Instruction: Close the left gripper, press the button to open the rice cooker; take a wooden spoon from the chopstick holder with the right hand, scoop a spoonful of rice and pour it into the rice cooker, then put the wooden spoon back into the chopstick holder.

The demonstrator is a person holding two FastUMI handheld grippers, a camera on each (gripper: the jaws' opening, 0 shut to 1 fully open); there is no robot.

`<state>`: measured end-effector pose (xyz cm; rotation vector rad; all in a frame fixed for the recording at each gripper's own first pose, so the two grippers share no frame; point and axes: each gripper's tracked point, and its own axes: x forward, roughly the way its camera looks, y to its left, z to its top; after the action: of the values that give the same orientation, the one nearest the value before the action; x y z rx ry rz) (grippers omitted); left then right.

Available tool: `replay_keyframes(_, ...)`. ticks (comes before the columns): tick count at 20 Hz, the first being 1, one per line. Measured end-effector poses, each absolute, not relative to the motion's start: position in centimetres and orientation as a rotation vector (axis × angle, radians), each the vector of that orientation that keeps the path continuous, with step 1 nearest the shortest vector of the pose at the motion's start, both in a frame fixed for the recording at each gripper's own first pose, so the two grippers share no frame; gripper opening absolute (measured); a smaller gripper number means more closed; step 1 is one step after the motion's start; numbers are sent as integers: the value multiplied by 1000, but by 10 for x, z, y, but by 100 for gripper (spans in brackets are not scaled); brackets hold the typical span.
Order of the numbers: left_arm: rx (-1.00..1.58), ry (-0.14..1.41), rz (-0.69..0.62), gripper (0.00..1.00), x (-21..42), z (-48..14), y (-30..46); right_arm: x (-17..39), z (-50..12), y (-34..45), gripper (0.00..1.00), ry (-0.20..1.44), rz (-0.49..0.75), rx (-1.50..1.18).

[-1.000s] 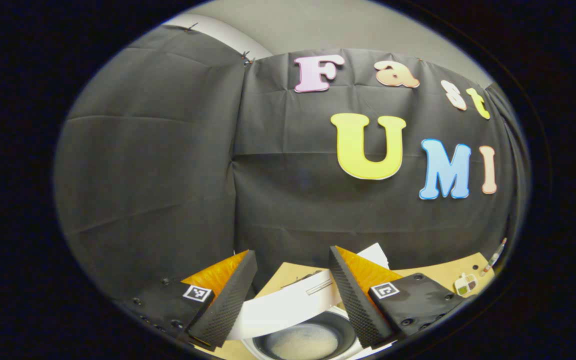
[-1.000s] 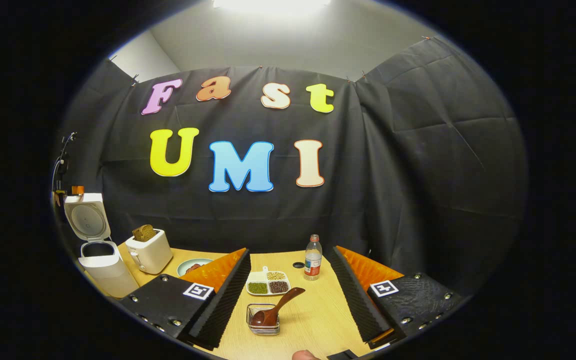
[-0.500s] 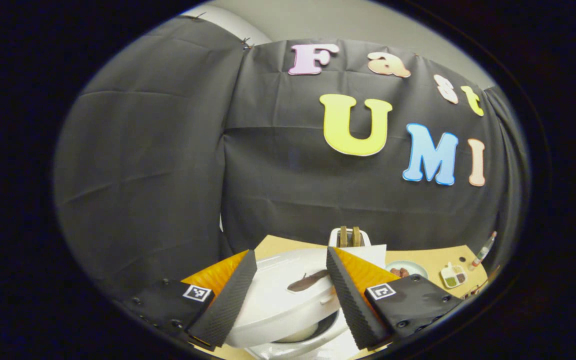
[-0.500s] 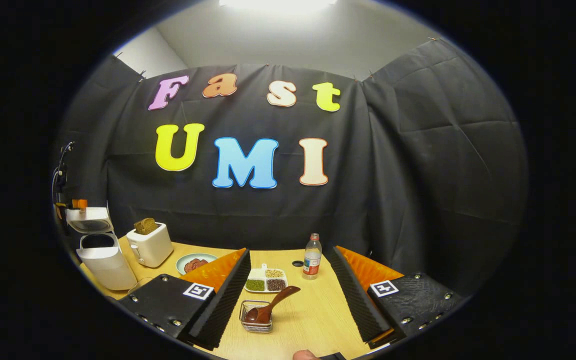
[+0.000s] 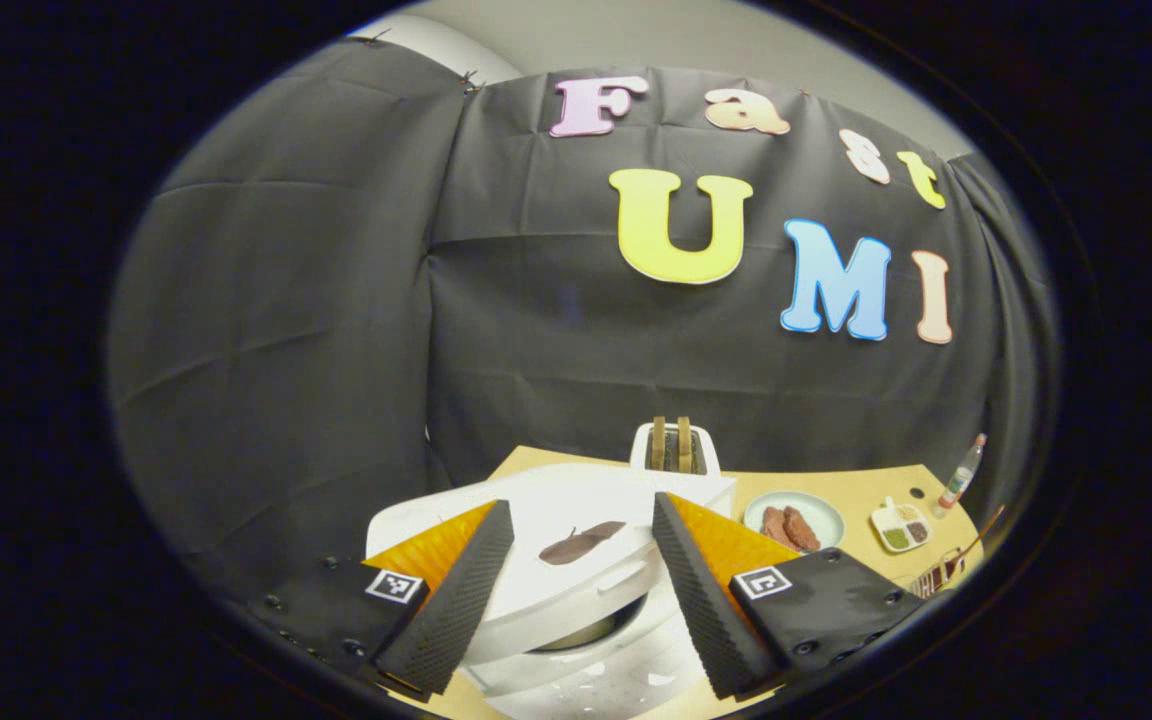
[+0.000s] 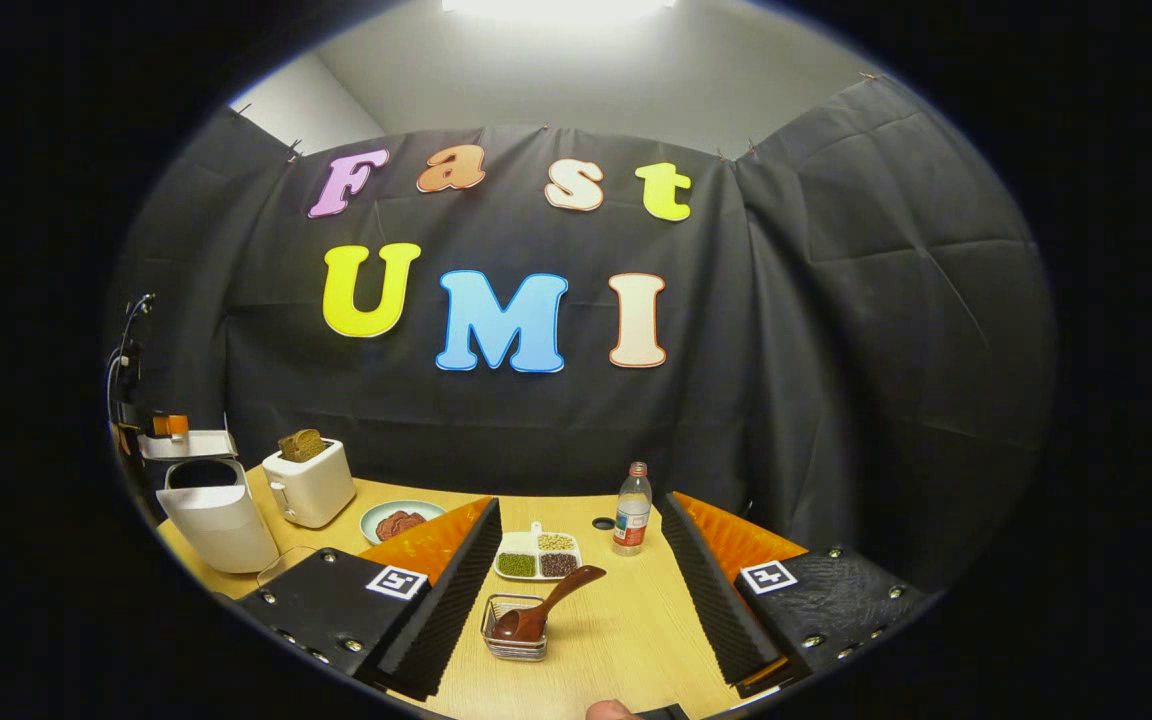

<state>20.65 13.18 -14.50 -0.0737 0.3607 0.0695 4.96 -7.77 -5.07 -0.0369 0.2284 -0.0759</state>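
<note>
Two fingers of the left gripper [image 5: 576, 600] stand wide apart at six o'clock in the left gripper view, holding nothing. Just beyond them sits the white rice cooker [image 5: 576, 640], its white hinged lid [image 5: 576, 520] tipped low over the pot with a narrow gap showing beneath its front edge. Past it, toward twelve o'clock, stands a white two-slot toaster [image 5: 674, 450]; toward three o'clock lie a pale round plate of brown pieces [image 5: 793, 520] and a small white divided dish [image 5: 901, 525].

In the right gripper view, the right gripper [image 6: 576, 600] is likewise spread wide and empty at six o'clock. Between its fingers, nearest, a small clear square chopstick holder [image 6: 514, 630] rests on the light wooden table [image 6: 636, 640], with the dark brown wooden spoon [image 6: 546, 605] in it, bowl down and handle leaning toward two o'clock. Farther off stands a clear plastic bottle [image 6: 632, 510]. At nine o'clock the rice cooker's lid sits nearly level above the body, with a gap between.
</note>
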Motion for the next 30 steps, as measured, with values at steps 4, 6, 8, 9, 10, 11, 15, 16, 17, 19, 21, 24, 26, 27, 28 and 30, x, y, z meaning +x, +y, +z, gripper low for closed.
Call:
replay_keyframes(4, -27, 377, 52, 97, 192, -163, 123, 46, -52, -79, 98, 231, -76, -20)
replay_keyframes(6, 48, 383, 50, 98, 190, -170, 121, 43, -53, -79, 98, 229, -75, -23)
replay_keyframes(8, 71, 393, 50, 98, 192, -175, 121, 41, -53, -79, 98, 233, -74, -26)
replay_keyframes(9, 45, 401, 51, 99, 189, -179, 119, 41, -53, -78, 98, 234, -73, -23)
replay_keyframes(10, 4, 408, 46, 96, 187, -182, 118, 40, -54, -78, 98, 236, -72, -20)
replay_keyframes(11, -44, 430, 41, 99, 183, -190, 116, 39, -55, -77, 98, 239, -71, -18)
replay_keyframes(15, -144, 499, 45, 96, 173, -222, 113, 37, -58, -76, 98, 246, -69, -27)
replay_keyframes(16, -134, 492, 47, 96, 172, -221, 112, 36, -57, -77, 98, 246, -71, -28)
replay_keyframes(17, -116, 493, 47, 92, 172, -223, 112, 35, -57, -77, 98, 245, -71, -28)
replay_keyframes(19, -109, 522, 52, 95, 173, -232, 111, 33, -56, -78, 98, 246, -73, -30)
replay_keyframes(21, -81, 541, 66, 97, 172, -236, 110, 32, -58, -76, 98, 249, -74, -23)
replay_keyframes(24, -117, 558, 87, 99, 176, -235, 110, 30, -62, -70, 98, 257, -64, -3)
replay_keyframes(26, -159, 536, 83, 99, 181, -224, 110, 31, -60, -65, 98, 251, -53, 0)
replay_keyframes(27, -168, 536, 75, 98, 179, -223, 110, 31, -56, -62, 98, 244, -45, -2)
replay_keyframes(28, -172, 531, 69, 96, 177, -221, 110, 31, -50, -60, 98, 233, -38, -3)
replay_keyframes(30, -148, 477, 62, 98, 175, -203, 112, 33, -37, -51, 98, 207, -18, 4)
